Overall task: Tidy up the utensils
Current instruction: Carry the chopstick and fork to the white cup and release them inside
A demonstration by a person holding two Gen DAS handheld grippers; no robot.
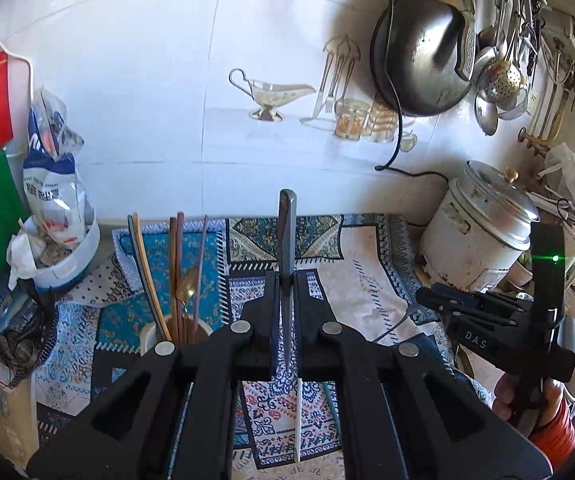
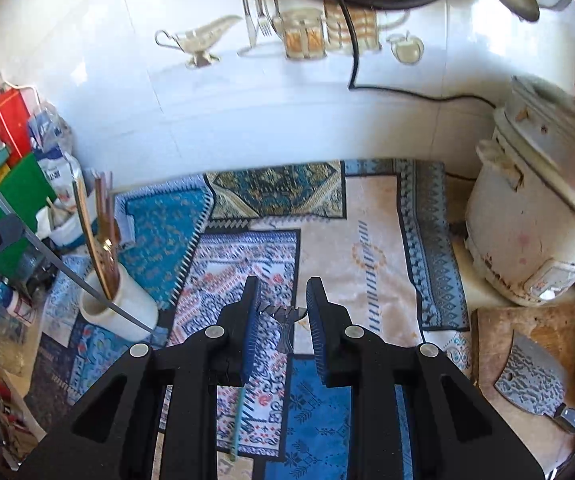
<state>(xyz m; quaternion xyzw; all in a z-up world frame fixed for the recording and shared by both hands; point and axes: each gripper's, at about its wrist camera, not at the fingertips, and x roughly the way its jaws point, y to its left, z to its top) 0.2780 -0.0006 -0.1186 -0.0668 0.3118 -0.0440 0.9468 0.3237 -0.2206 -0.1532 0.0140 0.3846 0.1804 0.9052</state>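
My left gripper (image 1: 286, 296) has its fingers pinched narrow on a flat grey metal utensil handle (image 1: 287, 236), which stands up between the pads and points toward twelve o'clock. I cannot tell what its working end is. In the right wrist view this handle runs as a long grey bar slanting down toward the white holder cup (image 2: 121, 308) at nine o'clock, its lower end just beside the cup's rim; I cannot tell whether it has entered.

My right gripper (image 2: 283, 316) has its fingers spread wide, low over the patterned cloth (image 2: 371, 248), with a fork (image 2: 285, 326) lying between them, tines toward twelve o'clock. The pads look clear of it.

Farther out, the cup already carries wooden chopsticks (image 1: 177, 272) and a brass spoon (image 1: 189, 280) at about ten o'clock in the left view. A rice cooker (image 2: 535, 216) sits at two o'clock.

To do this well, I judge the held piece should be steered straight over the cup mouth, away from the leaning chopsticks, and released only once it is well inside, since the light cup could tip.
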